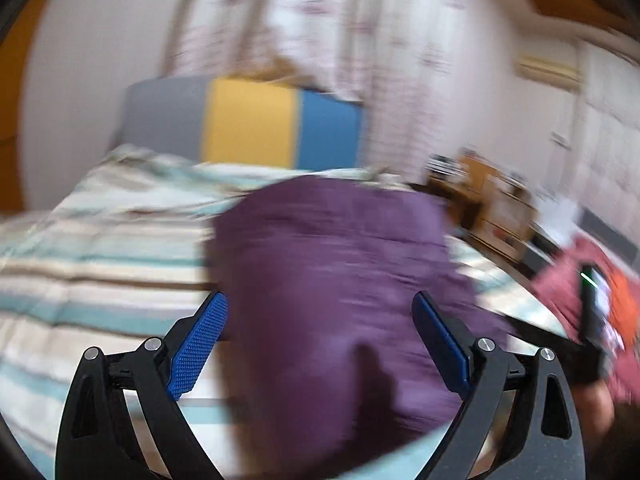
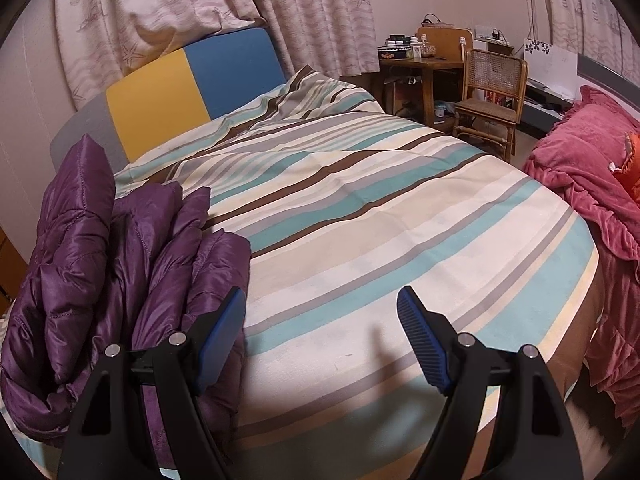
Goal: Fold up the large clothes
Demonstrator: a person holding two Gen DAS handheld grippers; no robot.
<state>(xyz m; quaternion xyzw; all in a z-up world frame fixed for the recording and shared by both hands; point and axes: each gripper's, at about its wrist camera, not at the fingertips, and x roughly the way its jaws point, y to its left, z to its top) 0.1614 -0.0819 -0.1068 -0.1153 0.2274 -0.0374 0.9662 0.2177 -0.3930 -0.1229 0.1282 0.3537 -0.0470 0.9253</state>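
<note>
Jacket: purple jacket (image 2: 120,264) lying bunched in a folded stack at the bed's (image 2: 360,208) left side
Left tool (image 1: 320,344): hovering spread above it, pinching nothing
Right tool (image 2: 322,334): spread, empty, waiting over bare bedding

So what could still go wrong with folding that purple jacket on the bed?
The purple jacket lies bunched near the edge of the striped bed, so it might slide off. Both the left hand-held gripper and the right hand-held gripper are open and hold nothing. The left view is blurred, so its next grab could miss.
</note>
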